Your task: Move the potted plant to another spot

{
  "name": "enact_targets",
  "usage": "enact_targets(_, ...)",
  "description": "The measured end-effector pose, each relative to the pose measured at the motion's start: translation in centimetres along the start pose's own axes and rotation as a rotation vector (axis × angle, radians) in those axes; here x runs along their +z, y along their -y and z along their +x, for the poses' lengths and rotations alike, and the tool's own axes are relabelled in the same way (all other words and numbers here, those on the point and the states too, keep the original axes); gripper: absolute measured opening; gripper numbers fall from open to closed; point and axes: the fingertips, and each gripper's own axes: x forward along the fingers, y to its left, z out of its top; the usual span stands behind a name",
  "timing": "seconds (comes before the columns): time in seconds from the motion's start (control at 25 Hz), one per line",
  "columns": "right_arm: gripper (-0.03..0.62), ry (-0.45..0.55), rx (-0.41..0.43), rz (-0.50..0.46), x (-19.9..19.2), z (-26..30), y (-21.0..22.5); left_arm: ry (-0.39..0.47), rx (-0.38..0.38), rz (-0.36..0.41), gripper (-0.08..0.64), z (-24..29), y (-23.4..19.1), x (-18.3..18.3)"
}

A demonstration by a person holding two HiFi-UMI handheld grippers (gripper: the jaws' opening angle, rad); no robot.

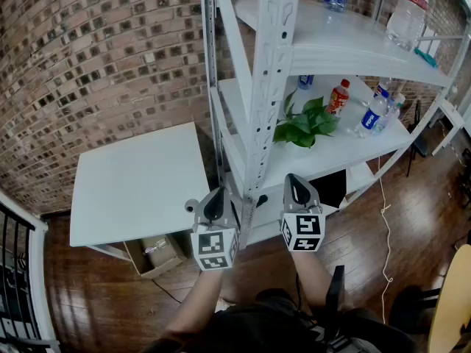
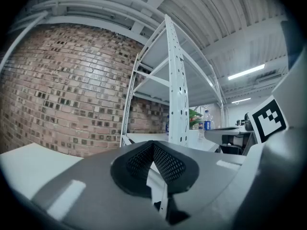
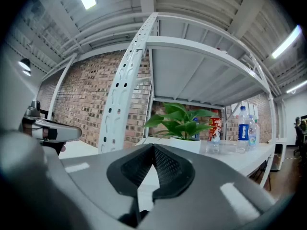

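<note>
Head view looks down on a white metal rack [image 1: 268, 87] against a brick wall [image 1: 96, 57], with the potted plant [image 1: 305, 123] on the rack's middle shelf [image 1: 346, 149], close behind the front post and left of a red bottle [image 1: 338, 97] and some blue-labelled bottles [image 1: 373, 115]. Right gripper view shows the plant standing upright in a low white pot [image 3: 184, 144], its long axis vertical, with broad green leaves fanning up and out to both sides. A white tabletop [image 1: 140, 186] stands to the left of the rack, and a cardboard box [image 1: 158, 252] sits on the floor beneath it. Both tools are held level in front of the rack, well short of the plant. The left hand-held gripper [image 1: 214, 201] is on the tabletop side of the post and the right hand-held gripper [image 1: 297, 186] on the shelf side. Each has its jaws closed together on nothing, the mesh pads meeting at their tips in its own view.
</note>
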Motion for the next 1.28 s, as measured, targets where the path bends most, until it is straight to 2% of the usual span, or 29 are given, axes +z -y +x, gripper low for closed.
enact_targets(0.16, 0.003, -0.001, -0.005, 0.001, 0.1, 1.4, 1.8, -0.002, 0.022, 0.004, 0.014, 1.0, -0.3, 0.0)
enact_targets(0.2, 0.034, -0.002, -0.005, 0.0, 0.0, 1.8, 2.3, -0.005, 0.033, 0.003, 0.014, 1.2, -0.4, -0.1)
enact_targets(0.24, 0.115, -0.001, -0.007, -0.001, 0.1, 2.2, 2.8, -0.006, 0.045, 0.001, 0.014, 1.5, -0.5, -0.2)
enact_targets(0.32, 0.218, 0.008, -0.012, -0.005, 0.2, 3.0, 3.7, -0.009, 0.071, 0.002, 0.014, 1.9, -0.6, -0.2)
enact_targets(0.56, 0.452, 0.002, -0.015, 0.016, -0.1, 6.0, 6.1, -0.013, 0.142, 0.027, 0.014, 2.2, -0.6, -0.1)
enact_targets(0.76, 0.577, -0.042, 0.049, 0.032, -1.0, 8.6, 6.8, -0.006, 0.204, 0.033, 0.014, 2.7, -0.8, 0.2)
enact_targets(1.04, 0.583, -0.091, 0.119, 0.06, -1.2, 12.1, 8.2, 0.007, 0.27, 0.041, 0.014, 3.5, -0.8, 0.7)
enact_targets(1.28, 0.583, -0.136, 0.196, 0.05, -2.3, 13.8, 7.7, 0.009, 0.299, 0.048, 0.014, 3.9, -0.7, 0.7)
